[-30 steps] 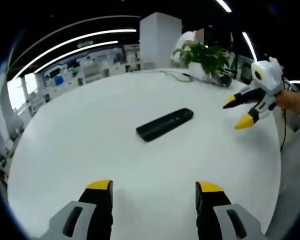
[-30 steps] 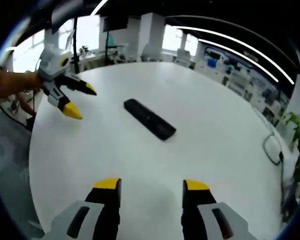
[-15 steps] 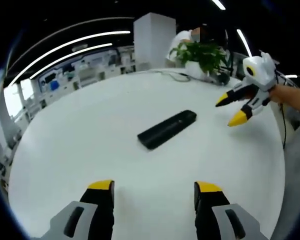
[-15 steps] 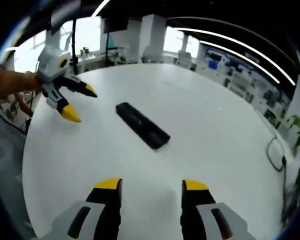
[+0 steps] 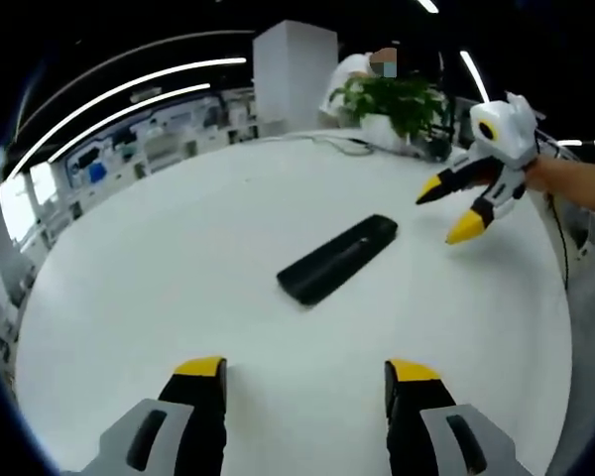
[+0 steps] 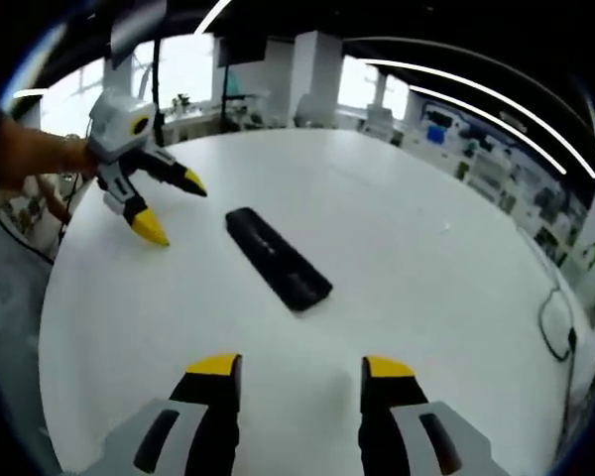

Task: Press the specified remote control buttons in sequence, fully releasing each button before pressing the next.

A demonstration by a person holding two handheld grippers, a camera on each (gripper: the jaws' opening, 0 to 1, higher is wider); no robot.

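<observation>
Black remote control (image 5: pixel 338 259) lies flat near the middle of the round white table (image 5: pixel 149 297), set diagonally; buttons too small to make out. Bare tabletop all round it, well clear of every edge. Left gripper (image 5: pixel 307 377) hovers short of it, jaws apart, empty. Right gripper (image 6: pixel 299 372) likewise spread, gripping nothing. Potted plant (image 5: pixel 397 99) and a cable (image 6: pixel 555 327) sit by the far rim.
</observation>
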